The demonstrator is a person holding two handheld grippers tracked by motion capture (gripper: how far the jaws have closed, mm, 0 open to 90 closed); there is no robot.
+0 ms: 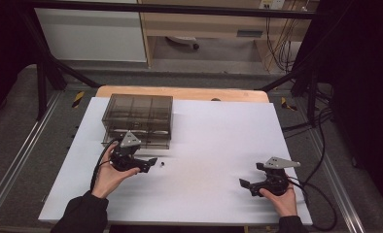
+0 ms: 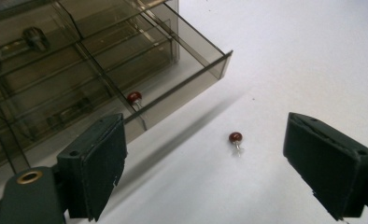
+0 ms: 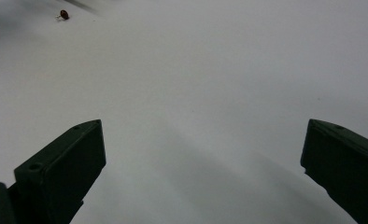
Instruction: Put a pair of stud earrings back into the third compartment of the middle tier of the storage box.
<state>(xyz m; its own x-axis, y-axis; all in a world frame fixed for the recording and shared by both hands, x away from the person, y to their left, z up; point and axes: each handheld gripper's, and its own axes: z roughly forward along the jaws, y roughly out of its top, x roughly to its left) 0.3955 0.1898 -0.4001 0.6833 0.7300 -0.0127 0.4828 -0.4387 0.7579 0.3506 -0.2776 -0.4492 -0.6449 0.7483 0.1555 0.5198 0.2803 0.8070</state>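
Note:
A small dark-red bead-like part with thin metal legs [image 2: 235,138] lies on the white table, a little ahead of my left gripper [image 2: 205,154] and between the lines of its two wide-apart jaws. In the high view the same part [image 1: 162,163] sits just right of the left gripper [image 1: 149,164], which a hand holds by the drawer box. A second red part [image 2: 134,97] rests in a front compartment of the pulled-out smoky drawer [image 2: 191,51]. My right gripper [image 3: 203,140] is open over bare table, with the red part [image 3: 64,14] far off at the upper left.
The smoky plastic drawer box [image 1: 137,114] stands at the table's back left, its lowest drawer [image 1: 140,137] drawn out toward me. The white table sheet [image 1: 214,141] stretches between the two hands. The right gripper [image 1: 251,175] is near the front right edge, trailing black cables.

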